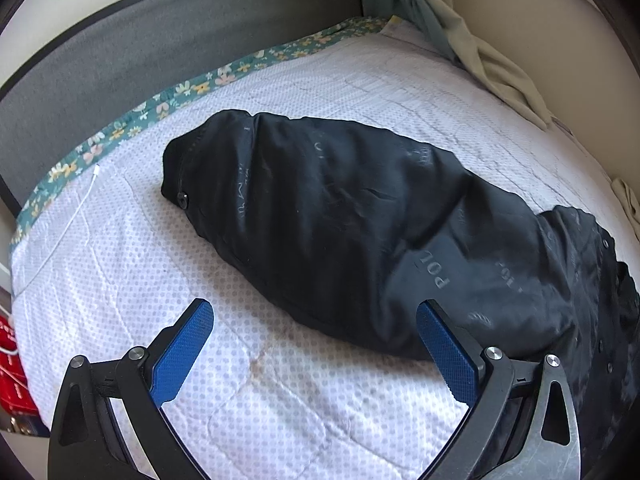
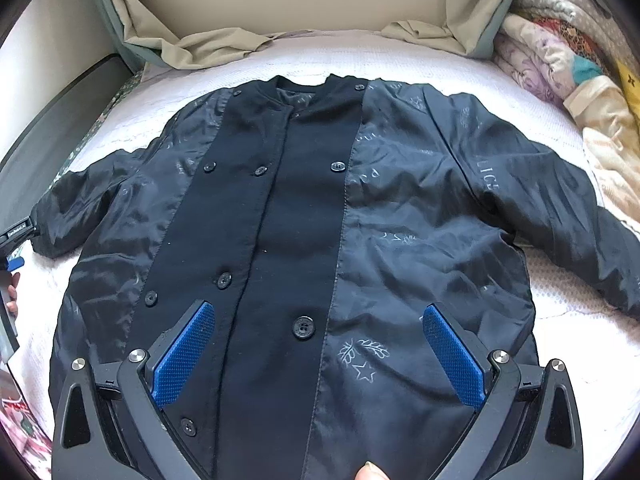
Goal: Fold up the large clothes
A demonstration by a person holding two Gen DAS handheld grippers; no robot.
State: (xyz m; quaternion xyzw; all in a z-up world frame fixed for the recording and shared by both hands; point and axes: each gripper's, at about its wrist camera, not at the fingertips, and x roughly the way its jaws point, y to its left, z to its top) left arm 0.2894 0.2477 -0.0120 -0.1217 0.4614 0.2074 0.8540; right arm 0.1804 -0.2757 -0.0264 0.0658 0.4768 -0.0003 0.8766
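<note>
A black jacket with buttons and pale printed lining lies spread open, front up, on the white bed, collar at the far side and both sleeves out. My right gripper is open and empty, hovering over the jacket's lower front. In the left wrist view the jacket's left sleeve stretches across the mattress. My left gripper is open and empty, just at the sleeve's near edge. The left gripper also shows at the left edge of the right wrist view, beside the sleeve cuff.
A grey headboard with a floral sheet edge runs along the far left. Beige curtains hang onto the bed's far side. A pile of folded blankets sits at the right. A white cable lies on the mattress.
</note>
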